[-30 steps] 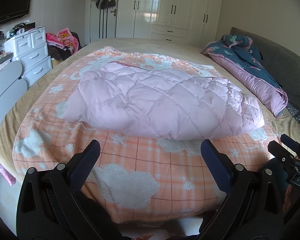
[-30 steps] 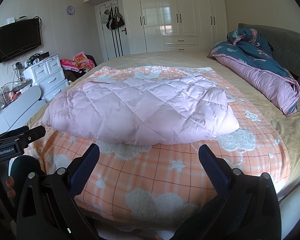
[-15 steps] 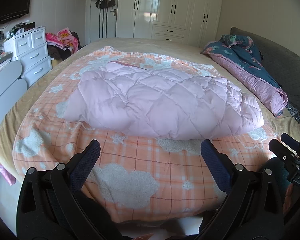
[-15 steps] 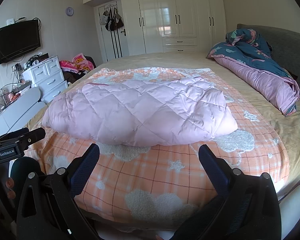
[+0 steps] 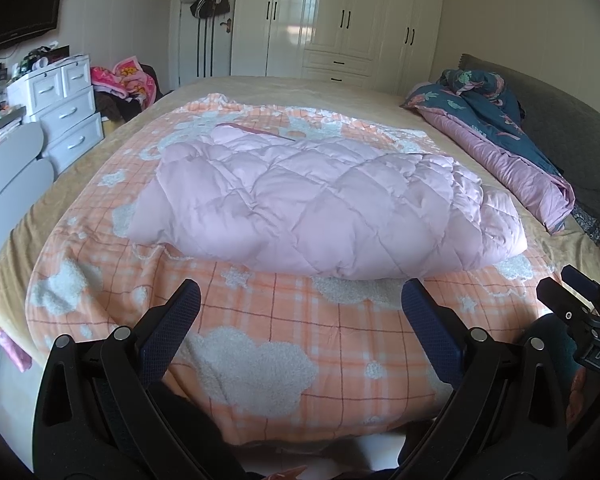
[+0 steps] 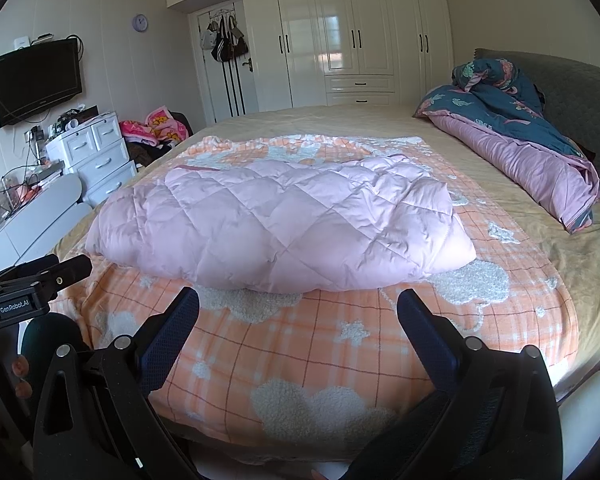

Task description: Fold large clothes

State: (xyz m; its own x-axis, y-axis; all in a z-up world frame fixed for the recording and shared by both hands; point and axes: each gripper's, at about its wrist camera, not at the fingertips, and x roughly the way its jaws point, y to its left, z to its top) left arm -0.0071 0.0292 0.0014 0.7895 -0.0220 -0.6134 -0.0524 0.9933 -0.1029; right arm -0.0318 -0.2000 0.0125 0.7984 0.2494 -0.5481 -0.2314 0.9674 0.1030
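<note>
Pink quilted coat [image 5: 324, 204] is lying folded ahead of your left claw [image 5: 300, 312] and right claw [image 6: 298, 310], both gaping wide, gripping nothing.

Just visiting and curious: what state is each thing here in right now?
Pink jacket: folded into a bundle, lying on the blanket, not held.
Blanket: spread flat on the bed.
Left claw: open, empty.
Right claw: open, empty.
Wardrobe: doors shut.
TV: off.
</note>
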